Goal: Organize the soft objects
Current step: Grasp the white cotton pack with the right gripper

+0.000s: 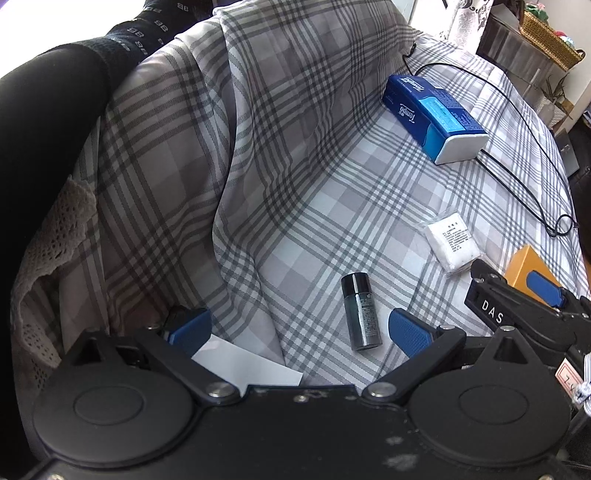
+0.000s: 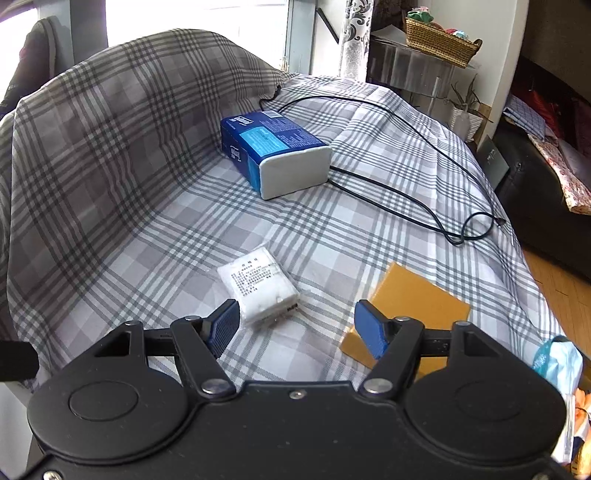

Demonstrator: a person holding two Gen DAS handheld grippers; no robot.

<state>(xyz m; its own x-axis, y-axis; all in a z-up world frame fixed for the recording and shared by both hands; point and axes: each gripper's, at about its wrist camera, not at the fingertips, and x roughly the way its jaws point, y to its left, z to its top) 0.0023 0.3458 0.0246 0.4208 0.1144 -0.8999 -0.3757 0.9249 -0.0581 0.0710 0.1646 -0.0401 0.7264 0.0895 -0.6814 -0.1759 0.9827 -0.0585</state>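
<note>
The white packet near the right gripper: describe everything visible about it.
The white packet is a soft, flat wad in clear plastic wrap with a printed label too small to read. It lies flat and askew on the plaid cloth, unopened as far as shows. The open right gripper has its left fingertip beside the packet's near corner; contact is unclear.

Bright daylight came through a window (image 2: 195, 18) behind the plaid-covered surface (image 2: 332, 229), blowing out the glass. A patterned curtain (image 2: 354, 33) hung at its right. Beyond stood a metal-fronted shelf (image 2: 402, 70) with a wicker basket (image 2: 439, 44), a dark sofa (image 2: 546, 206), and wood floor (image 2: 561, 288).
</note>
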